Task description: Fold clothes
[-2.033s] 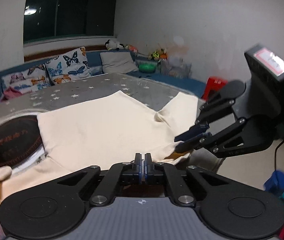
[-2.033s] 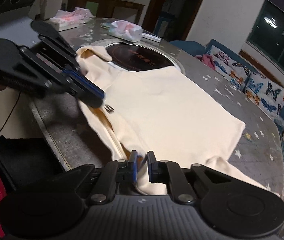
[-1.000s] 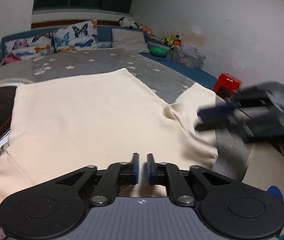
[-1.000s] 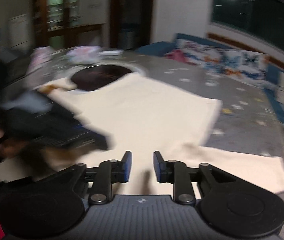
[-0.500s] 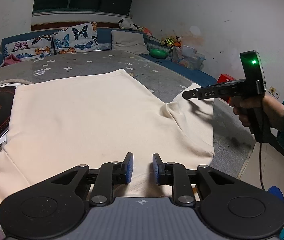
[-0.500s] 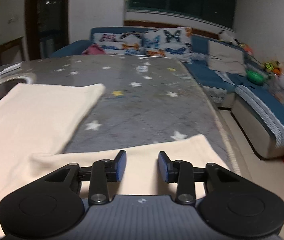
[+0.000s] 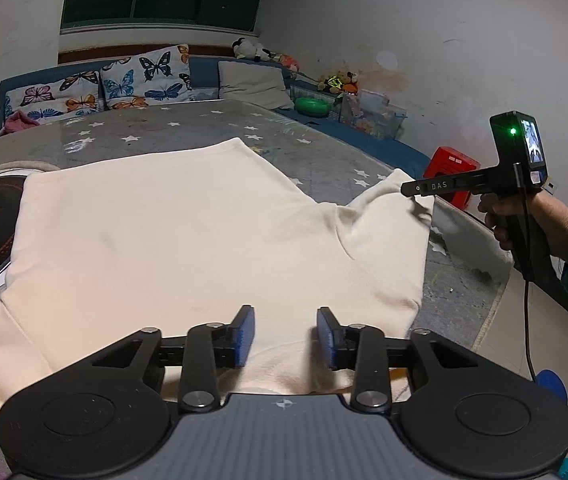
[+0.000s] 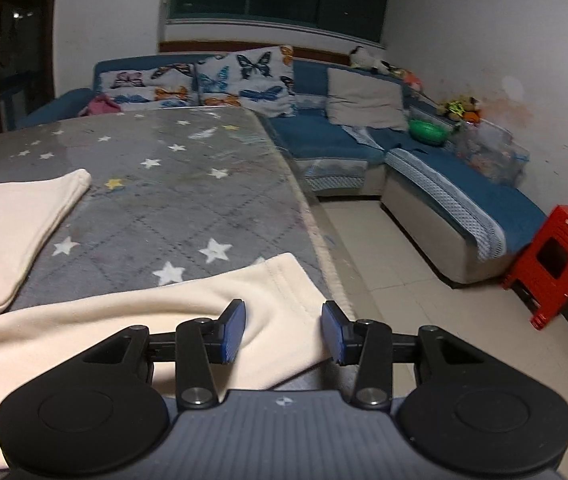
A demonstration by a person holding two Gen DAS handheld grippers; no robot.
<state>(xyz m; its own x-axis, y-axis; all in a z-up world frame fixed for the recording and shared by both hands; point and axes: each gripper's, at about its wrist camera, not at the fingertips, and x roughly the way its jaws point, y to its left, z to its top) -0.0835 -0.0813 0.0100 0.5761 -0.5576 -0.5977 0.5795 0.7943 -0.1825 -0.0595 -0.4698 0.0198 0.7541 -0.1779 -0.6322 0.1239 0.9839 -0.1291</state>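
At the near edge of the star-printed tabletop, my two grippers frame a cream sweatshirt lying flat, its body running from the collar end under my left gripper toward the hem at the far side. My left gripper's jaws are opening, blue pads parted above the collar with cloth beneath the gap but not pinched. My right gripper hovers over the sleeve that stretches along the tabletop's near right edge, its cuff end lying just ahead of the pads and close to the right edge; the jaws stand apart and grip nothing. The sleeve's long axis runs across my right gripper's line, from the armpit crease on the left to the cuff at the right, so this hand is plainly the nearer one for it, and I judge the next fold to be that sleeve carried inward over the body. Beyond the tabletop, a clear bin on the blue sofa holds small toys I cannot make out, and a green bowl sits beside it.
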